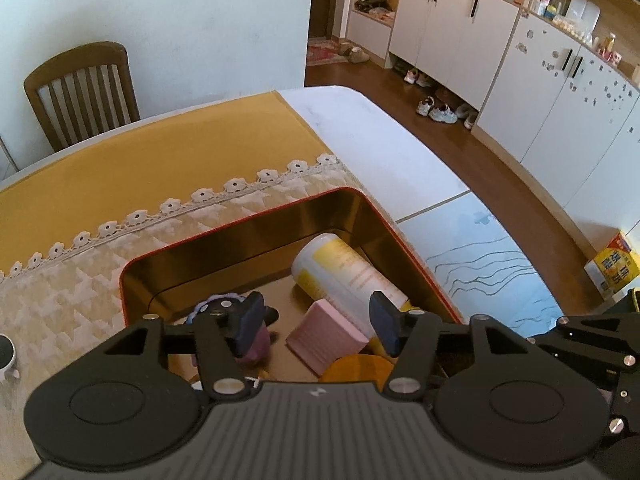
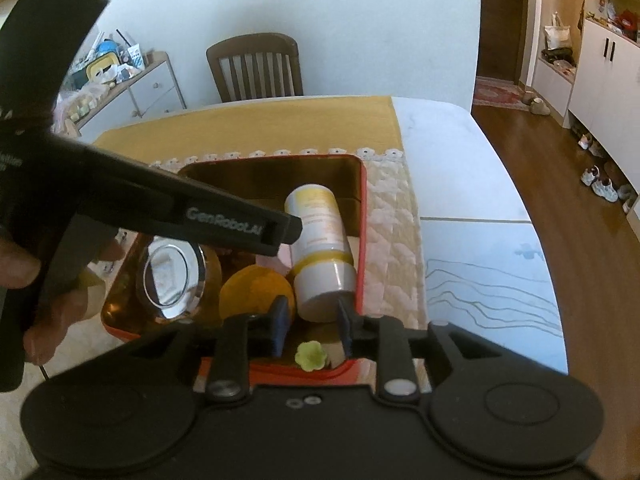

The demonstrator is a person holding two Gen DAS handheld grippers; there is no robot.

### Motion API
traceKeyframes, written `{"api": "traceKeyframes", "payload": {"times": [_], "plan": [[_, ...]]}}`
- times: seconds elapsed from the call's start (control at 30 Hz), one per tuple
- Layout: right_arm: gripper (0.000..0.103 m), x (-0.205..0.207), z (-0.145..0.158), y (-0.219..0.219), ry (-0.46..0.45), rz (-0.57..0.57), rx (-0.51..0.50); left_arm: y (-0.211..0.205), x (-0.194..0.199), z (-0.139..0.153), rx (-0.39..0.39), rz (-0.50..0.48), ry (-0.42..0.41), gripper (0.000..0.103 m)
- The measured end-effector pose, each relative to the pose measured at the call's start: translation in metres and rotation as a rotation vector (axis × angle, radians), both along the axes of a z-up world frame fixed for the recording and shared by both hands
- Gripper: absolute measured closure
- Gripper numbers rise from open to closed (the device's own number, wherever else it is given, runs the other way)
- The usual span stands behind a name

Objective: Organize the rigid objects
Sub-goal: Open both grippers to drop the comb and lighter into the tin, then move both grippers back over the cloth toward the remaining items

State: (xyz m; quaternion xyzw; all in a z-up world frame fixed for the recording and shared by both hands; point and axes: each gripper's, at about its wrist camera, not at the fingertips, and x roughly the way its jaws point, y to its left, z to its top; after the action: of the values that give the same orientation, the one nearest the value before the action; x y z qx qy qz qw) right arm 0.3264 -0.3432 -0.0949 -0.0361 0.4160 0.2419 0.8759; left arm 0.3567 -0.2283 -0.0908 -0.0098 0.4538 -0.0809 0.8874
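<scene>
- Left claw (image 1: 318, 326): matte black ribbed housing, two round side discs, silver screws, dark blue fingertip pads (image 1: 385, 322).
- Right claw (image 2: 313, 322): the same black build; white "GenRobot.AI" lettering marks the left unit's handle.

Bottle (image 1: 344, 276) and jar (image 2: 176, 276) crowd the tin (image 1: 400, 236).

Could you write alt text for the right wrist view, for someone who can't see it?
A red tin on a table holds a white-and-yellow bottle lying down, a silver-lidded jar and an orange lid. The right gripper hangs open above it; the left gripper reaches in from the left.
</scene>
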Motion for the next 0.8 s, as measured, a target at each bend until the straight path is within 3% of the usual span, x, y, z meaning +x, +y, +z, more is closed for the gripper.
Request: {"api": "traceKeyframes", "payload": {"times": [0.23, 0.37, 0.6, 0.7, 0.8], "plan": [[0.069, -0.006, 0.008, 0.002, -0.013, -0.011, 0.008, 0.009, -0.016, 0.014, -0.018, 0.005, -0.044, 0.045], [0.056, -0.012, 0.013, 0.005, -0.019, -0.020, 0.020, 0.016, -0.027, 0.023, -0.023, 0.006, -0.071, 0.045], [0.054, -0.026, 0.028, 0.016, -0.039, -0.014, 0.031, 0.036, -0.051, 0.040, -0.047, 0.010, -0.115, 0.045], [0.046, -0.033, 0.034, 0.021, -0.049, -0.017, 0.035, 0.048, -0.063, 0.046, -0.058, 0.011, -0.130, 0.045], [0.043, -0.040, 0.039, 0.030, -0.055, -0.018, 0.035, 0.059, -0.075, 0.052, -0.066, 0.011, -0.148, 0.035]]}}
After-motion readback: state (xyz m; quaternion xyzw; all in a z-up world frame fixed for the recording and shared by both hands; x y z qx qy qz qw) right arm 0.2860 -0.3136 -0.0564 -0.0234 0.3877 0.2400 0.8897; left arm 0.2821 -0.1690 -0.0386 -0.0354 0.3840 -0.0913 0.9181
